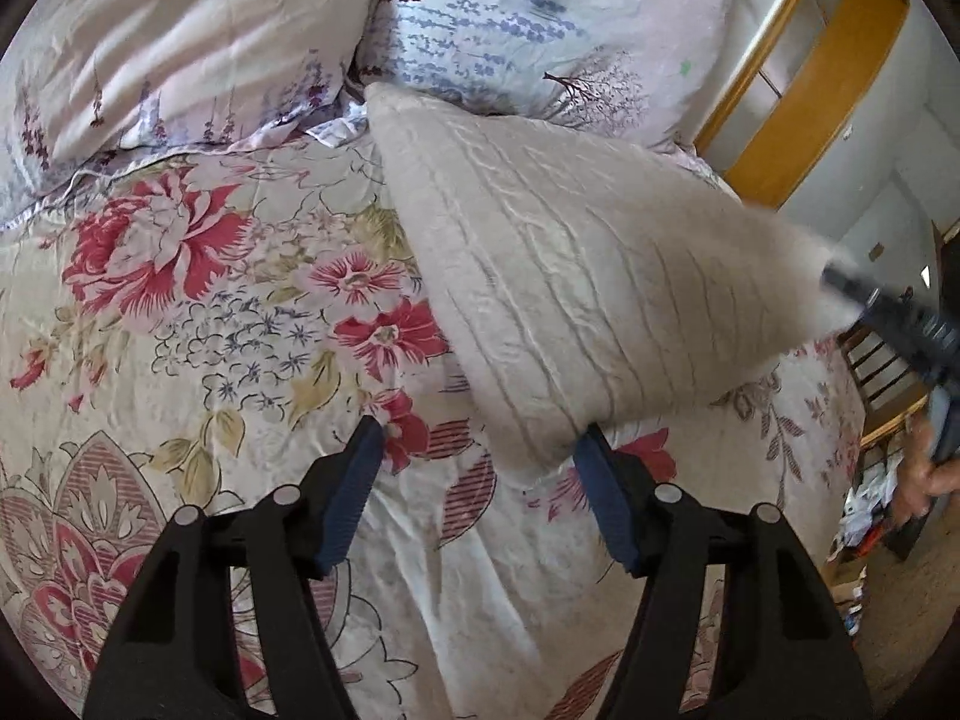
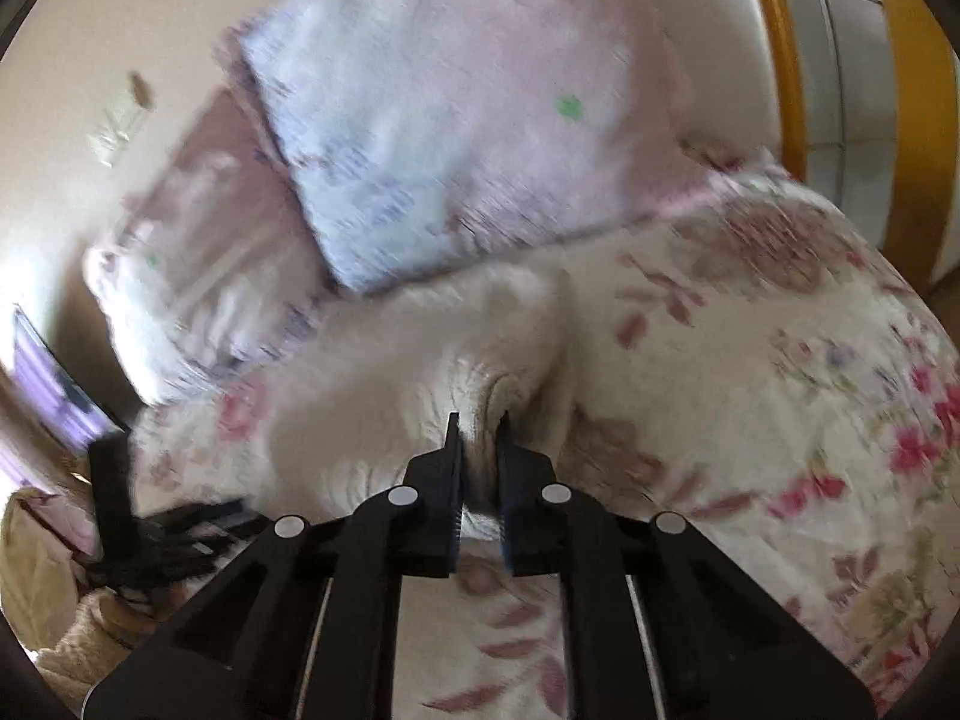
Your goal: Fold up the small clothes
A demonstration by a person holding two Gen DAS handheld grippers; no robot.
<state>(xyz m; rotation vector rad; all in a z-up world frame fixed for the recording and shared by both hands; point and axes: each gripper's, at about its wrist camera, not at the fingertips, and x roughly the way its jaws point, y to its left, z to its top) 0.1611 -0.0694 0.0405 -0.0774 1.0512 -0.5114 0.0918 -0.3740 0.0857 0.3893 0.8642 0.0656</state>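
Left gripper point(image 1: 480, 450): jaws stand well apart over the floral bedspread point(image 1: 180, 312). The lower corner of the cream knitted garment point(image 1: 570, 276) hangs between the blue pads; it lies against the right-side pad point(image 1: 600, 492), and the other pad is clear of it, so there is no grip.

Right gripper point(image 2: 479, 438): jaws drawn nearly together, pinching a bunched fold of the same garment point(image 2: 420, 372). In the left wrist view this gripper point(image 1: 840, 285) holds the cloth's far corner raised, the fabric stretched in a tilted sheet above the bedspread.

Beyond the garment, two lavender-print pillows point(image 1: 540, 30) lie at the head of the bed. A wooden bed frame point(image 1: 804, 96) borders the right side. The right wrist view is blurred.
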